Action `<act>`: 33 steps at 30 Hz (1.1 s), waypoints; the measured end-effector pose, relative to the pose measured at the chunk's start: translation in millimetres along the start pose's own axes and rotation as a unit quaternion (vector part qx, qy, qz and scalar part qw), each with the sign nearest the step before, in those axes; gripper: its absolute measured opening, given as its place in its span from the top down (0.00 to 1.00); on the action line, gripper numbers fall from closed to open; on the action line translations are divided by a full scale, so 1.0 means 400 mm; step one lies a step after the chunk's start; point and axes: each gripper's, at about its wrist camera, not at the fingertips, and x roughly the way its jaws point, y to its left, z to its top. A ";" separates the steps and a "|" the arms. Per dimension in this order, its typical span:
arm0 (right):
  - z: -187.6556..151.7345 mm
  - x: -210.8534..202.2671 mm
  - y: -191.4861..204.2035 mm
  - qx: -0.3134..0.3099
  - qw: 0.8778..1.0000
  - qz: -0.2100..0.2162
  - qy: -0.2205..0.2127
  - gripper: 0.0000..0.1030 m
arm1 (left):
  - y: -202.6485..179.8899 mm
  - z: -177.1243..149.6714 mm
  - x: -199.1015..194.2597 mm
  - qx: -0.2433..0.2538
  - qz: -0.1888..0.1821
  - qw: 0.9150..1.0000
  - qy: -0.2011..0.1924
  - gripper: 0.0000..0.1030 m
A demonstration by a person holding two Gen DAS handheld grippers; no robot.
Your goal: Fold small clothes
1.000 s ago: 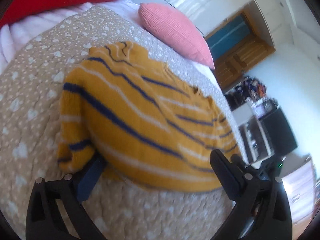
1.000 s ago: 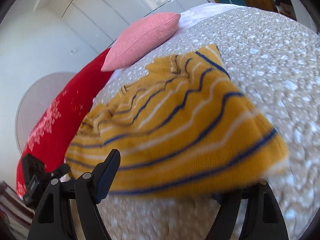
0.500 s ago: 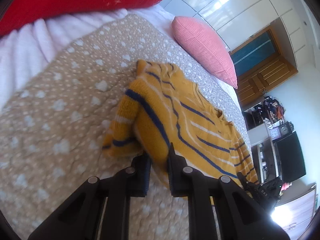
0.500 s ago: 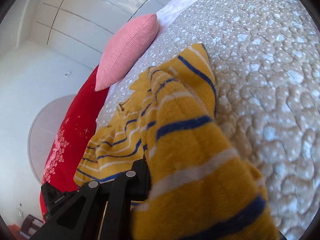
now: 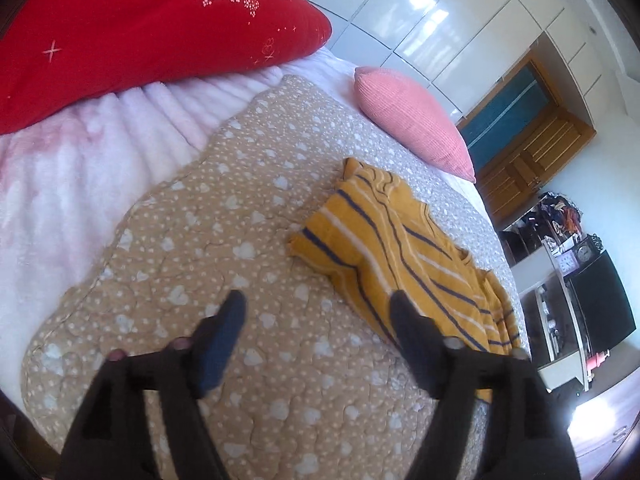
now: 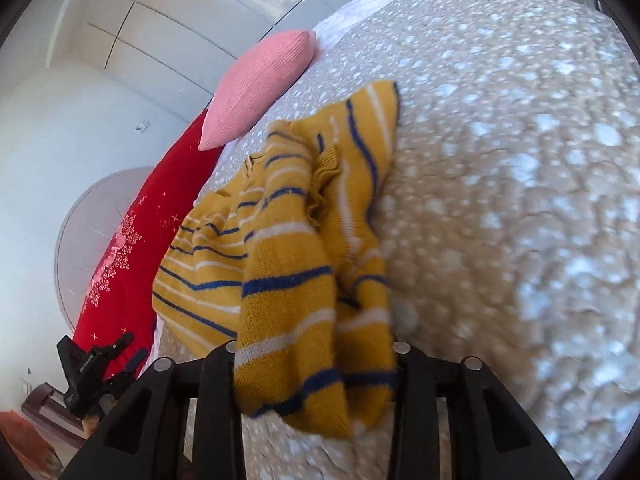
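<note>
A small mustard-yellow knit sweater with navy and white stripes (image 5: 396,248) lies on the beige heart-print quilt (image 5: 224,240). My left gripper (image 5: 316,312) is open and empty, above the quilt just short of the sweater's near edge. In the right wrist view, a fold of the sweater (image 6: 304,280) hangs between and over my right gripper's fingers (image 6: 312,364), which stand apart; whether they still pinch the cloth is hidden. The left gripper also shows in the right wrist view (image 6: 96,364), far left.
A pink cushion (image 5: 412,120) lies behind the sweater and a large red pillow (image 5: 132,28) at the bed's head, over a pink fleece blanket (image 5: 80,168). A wooden door and cluttered shelves (image 5: 568,264) stand past the bed's right edge.
My left gripper was shut on the sweater's edge half a second ago; it has opened, let go and pulled back. The right gripper's fingers have spread, with cloth still draped across them.
</note>
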 end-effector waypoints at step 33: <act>0.170 -0.033 -0.061 -0.037 0.997 -0.067 -0.021 0.44 | 0.030 0.048 0.078 -0.048 -0.010 0.998 0.031 0.28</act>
